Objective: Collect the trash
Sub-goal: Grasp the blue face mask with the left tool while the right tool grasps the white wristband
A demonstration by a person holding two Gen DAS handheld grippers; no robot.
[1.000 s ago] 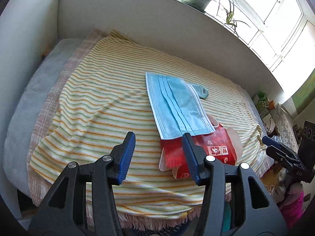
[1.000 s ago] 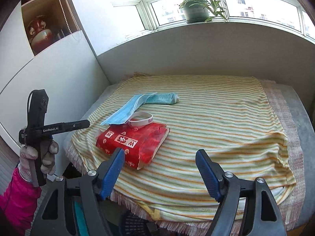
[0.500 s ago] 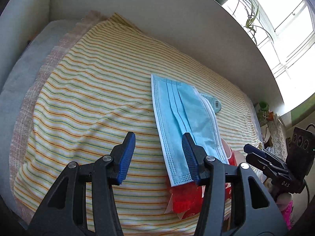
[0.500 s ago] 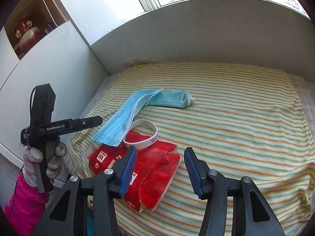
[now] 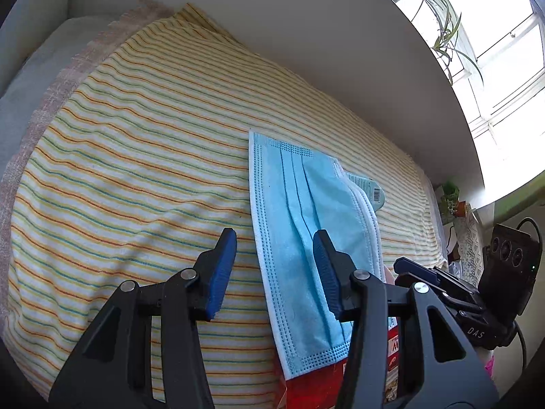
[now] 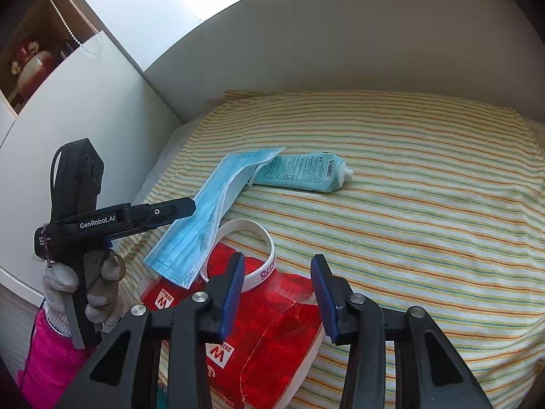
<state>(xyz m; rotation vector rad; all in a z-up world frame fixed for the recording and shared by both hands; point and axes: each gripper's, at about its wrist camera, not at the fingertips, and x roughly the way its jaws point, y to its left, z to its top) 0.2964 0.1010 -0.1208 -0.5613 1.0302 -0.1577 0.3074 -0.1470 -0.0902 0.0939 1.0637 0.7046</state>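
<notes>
A blue face mask (image 5: 299,238) lies on the striped cloth (image 5: 136,170), its near end over a red packet (image 5: 306,388). My left gripper (image 5: 274,271) is open and empty, its jaws straddling the mask's left edge from just above. In the right wrist view the mask (image 6: 207,218) rests on a white wristband (image 6: 262,266) and the red packet (image 6: 272,334). A teal tube (image 6: 303,173) lies behind them; its end shows in the left wrist view (image 5: 369,191). My right gripper (image 6: 277,293) is open and empty, over the packet's far edge. The left gripper (image 6: 184,208) shows there too.
The striped cloth (image 6: 425,204) covers a padded ledge against a grey wall (image 6: 340,51). A white cabinet side (image 6: 85,119) stands to the left. Potted plants (image 5: 429,3) sit on the window sill above. The right gripper's body (image 5: 477,293) is close beside my left gripper.
Both grippers have moved forward and lower toward the trash. The left gripper moved from the packet up along the mask. The right gripper's jaws have narrowed and now hover over the red packet.
</notes>
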